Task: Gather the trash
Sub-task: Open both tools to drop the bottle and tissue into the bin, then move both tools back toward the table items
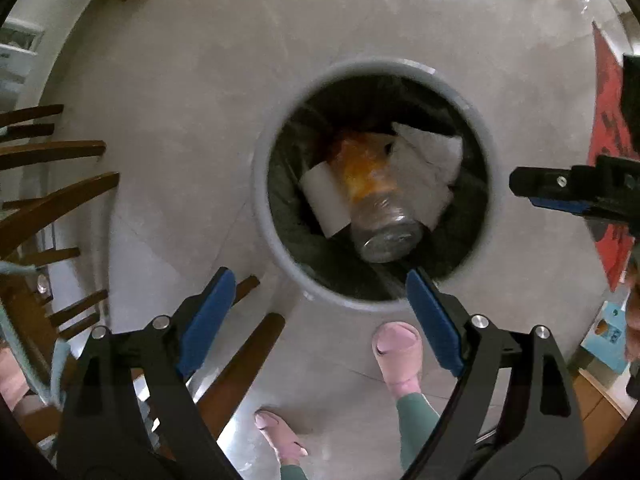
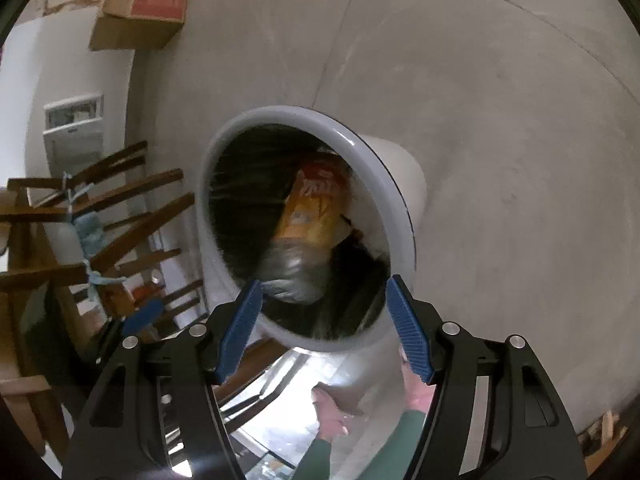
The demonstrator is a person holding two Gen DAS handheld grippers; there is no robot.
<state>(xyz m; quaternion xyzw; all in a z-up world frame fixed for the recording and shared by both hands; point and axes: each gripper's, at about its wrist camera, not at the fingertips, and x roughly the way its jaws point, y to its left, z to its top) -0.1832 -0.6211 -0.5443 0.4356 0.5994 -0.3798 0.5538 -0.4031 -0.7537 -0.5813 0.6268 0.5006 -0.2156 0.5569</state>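
The bin (image 1: 260, 184), a round grey one lined with a dark bag, stands on the pale floor (image 1: 180, 80) just in front of the person's pink slippers (image 1: 398, 354). Inside it lie a clear plastic bottle (image 1: 384, 224) with an orange label, a white paper tube (image 1: 322, 196) just beside the bottle, and crumpled white paper (image 1: 428, 160) behind them. The left gripper (image 1: 316, 312) points down over the near rim with its blue pads spread wide and nothing between them. The right gripper (image 2: 322, 320) hangs over the bin's mouth, its jaws also apart and empty. Wooden chairs (image 1: 52, 200) stand to the left of the bin, and a cardboard box (image 2: 140, 4) sits on the floor against the far wall.
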